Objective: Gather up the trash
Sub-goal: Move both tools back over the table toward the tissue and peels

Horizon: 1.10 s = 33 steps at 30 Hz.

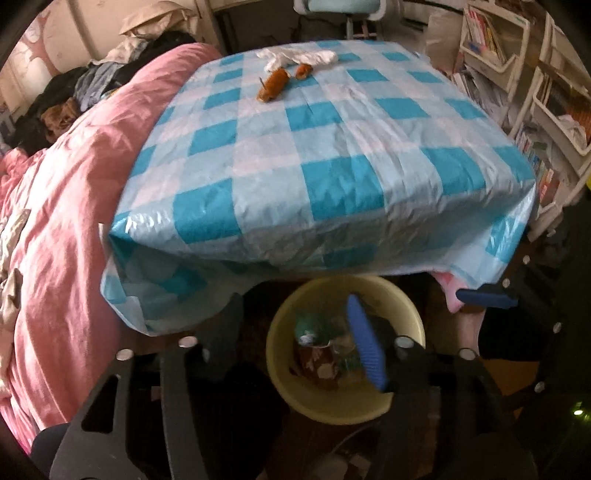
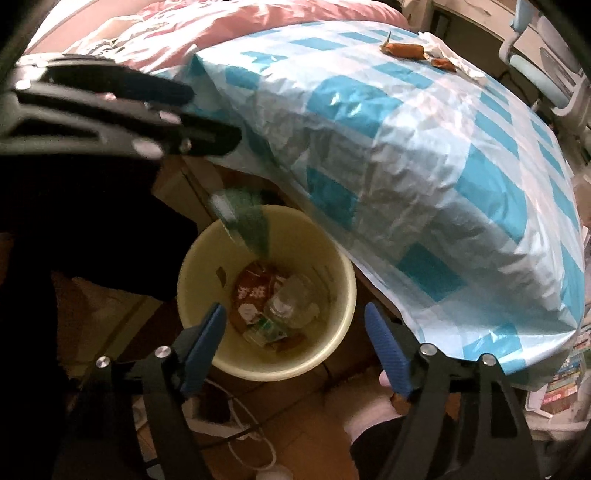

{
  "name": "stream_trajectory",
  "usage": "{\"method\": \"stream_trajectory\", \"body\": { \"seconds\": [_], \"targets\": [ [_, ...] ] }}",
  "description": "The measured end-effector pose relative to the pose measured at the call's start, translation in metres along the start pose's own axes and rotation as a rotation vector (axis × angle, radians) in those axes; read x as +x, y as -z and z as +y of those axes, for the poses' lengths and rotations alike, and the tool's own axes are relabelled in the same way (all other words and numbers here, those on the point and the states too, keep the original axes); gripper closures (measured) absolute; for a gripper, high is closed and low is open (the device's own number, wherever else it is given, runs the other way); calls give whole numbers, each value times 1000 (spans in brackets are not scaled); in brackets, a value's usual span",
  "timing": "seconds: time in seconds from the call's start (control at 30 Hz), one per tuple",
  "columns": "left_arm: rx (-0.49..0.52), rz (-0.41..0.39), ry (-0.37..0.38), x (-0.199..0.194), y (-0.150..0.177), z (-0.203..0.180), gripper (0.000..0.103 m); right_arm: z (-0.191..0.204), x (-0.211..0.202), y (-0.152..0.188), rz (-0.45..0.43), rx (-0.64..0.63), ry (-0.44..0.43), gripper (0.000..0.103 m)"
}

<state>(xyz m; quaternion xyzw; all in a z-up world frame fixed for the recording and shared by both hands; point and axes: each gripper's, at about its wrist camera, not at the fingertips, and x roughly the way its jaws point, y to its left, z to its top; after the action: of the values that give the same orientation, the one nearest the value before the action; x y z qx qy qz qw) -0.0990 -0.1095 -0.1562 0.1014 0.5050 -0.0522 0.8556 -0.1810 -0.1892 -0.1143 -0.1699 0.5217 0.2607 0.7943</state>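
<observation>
A pale yellow bin [image 1: 288, 391] [image 2: 332, 350] stands on the floor below the table edge, with wrappers and a clear bottle inside. A green wrapper [image 2: 245, 223] is in the air just above the bin rim, under my left gripper [image 2: 207, 118], which is open and holds nothing. In the left wrist view my left gripper [image 1: 295, 328] is open above the bin. My right gripper [image 2: 295, 347] is open and empty over the bin. On the blue checked tablecloth [image 1: 332, 155] lie a brown wrapper [image 1: 272, 85] [image 2: 404, 50], a smaller brown piece [image 1: 303, 70] [image 2: 443, 63] and a white tissue [image 1: 299, 56].
A pink quilt [image 1: 66, 206] lies on the bed left of the table. Shelves with books [image 1: 546, 110] stand at the right. A chair [image 1: 343, 11] is behind the table. A white cable [image 2: 243, 435] lies on the floor near the bin.
</observation>
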Motion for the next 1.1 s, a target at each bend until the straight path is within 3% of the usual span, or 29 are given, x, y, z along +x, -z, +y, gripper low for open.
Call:
{"method": "stream_trajectory", "body": {
  "seconds": [0.43, 0.8, 1.1],
  "targets": [
    [-112, -83, -48, -10, -8, 22, 22, 1, 13, 3, 33, 8, 30, 20],
    [-199, -132, -24, -19, -12, 37, 19, 2, 17, 2, 23, 3, 48, 18],
    [-270, -188, -4, -26, -15, 50, 16, 8, 4, -9, -76, -15, 52, 18]
  ]
}}
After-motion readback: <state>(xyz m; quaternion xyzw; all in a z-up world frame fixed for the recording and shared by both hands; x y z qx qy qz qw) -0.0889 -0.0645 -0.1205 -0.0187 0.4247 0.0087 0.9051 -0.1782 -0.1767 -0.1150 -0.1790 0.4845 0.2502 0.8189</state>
